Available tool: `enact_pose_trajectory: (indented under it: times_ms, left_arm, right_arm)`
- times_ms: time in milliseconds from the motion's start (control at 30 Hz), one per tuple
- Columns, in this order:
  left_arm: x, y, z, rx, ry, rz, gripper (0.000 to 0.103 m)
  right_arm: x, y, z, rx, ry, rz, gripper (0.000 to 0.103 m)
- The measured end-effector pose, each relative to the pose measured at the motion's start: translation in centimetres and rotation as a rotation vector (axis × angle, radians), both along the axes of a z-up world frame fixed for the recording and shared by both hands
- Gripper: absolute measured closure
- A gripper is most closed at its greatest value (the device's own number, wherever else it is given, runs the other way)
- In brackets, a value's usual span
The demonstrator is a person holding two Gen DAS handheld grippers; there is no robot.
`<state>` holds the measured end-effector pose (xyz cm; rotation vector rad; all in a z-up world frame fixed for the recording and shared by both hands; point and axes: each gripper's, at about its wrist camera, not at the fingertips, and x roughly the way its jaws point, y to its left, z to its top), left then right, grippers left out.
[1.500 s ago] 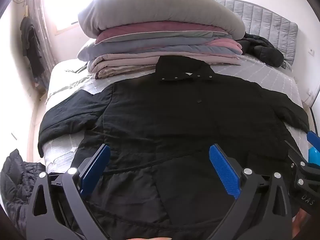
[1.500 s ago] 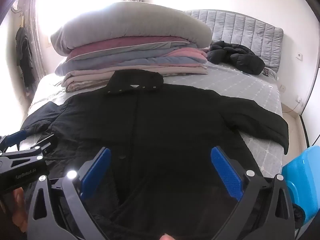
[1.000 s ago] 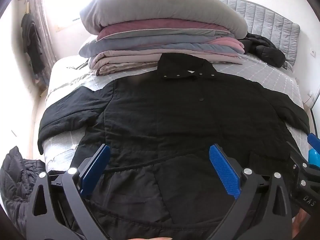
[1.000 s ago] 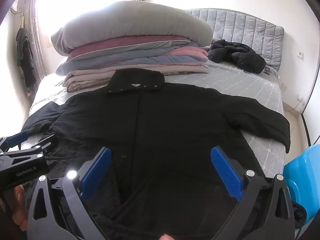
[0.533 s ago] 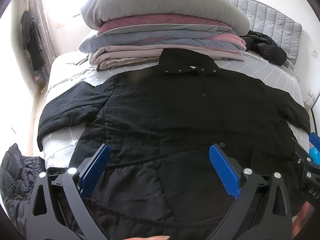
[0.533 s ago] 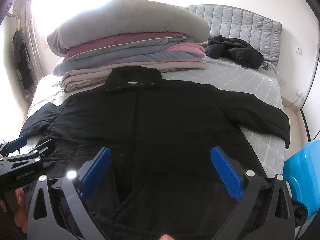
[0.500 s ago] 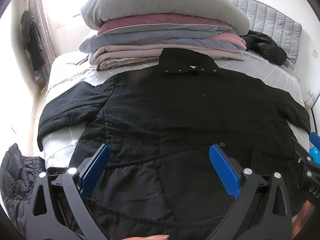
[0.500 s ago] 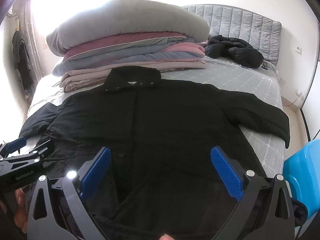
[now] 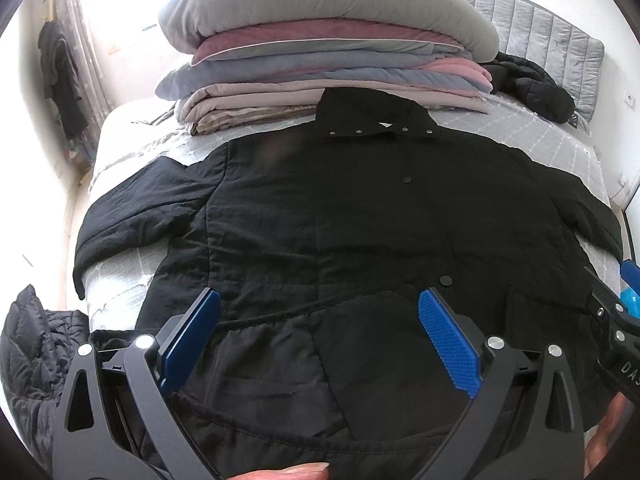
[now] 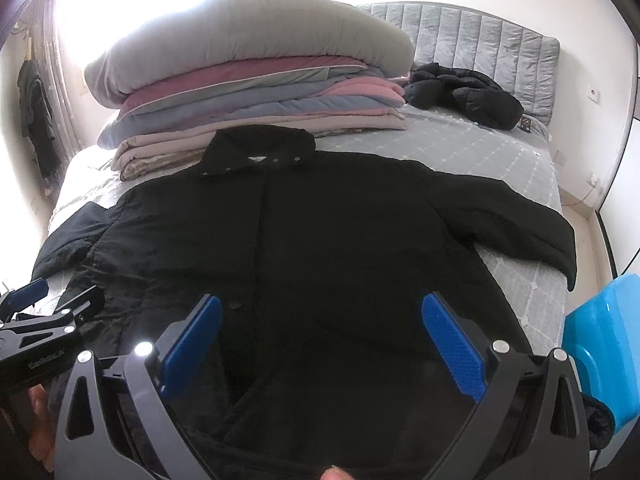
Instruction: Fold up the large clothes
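- Black coat (image 9: 360,220) spread flat and face up on the bed (image 10: 500,160), sleeves out to both sides, collar touching the stack of folded bedding (image 9: 320,60).
- Left tongs (image 9: 316,320) gaping wide over the hem, gripping nothing.
- Right tongs (image 10: 320,320) likewise wide apart, empty, above the coat's lower half.
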<state>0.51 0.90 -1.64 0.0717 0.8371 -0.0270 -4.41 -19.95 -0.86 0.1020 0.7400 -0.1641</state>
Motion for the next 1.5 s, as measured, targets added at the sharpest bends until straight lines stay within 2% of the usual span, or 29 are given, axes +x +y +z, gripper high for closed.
enact_pose_trajectory:
  times_ms: [700,1500]
  left_arm:
    - [0.16,-0.05,-0.49,0.007,0.017,-0.001,0.007]
    - [-0.39,0.90,-0.83,0.043,0.018,0.007,0.007]
  right_arm:
    - [0.10,-0.01,-0.33,-0.001,0.025,-0.010,0.006]
    - [-0.02,0.32,-0.37,0.005,0.027,0.034,0.006]
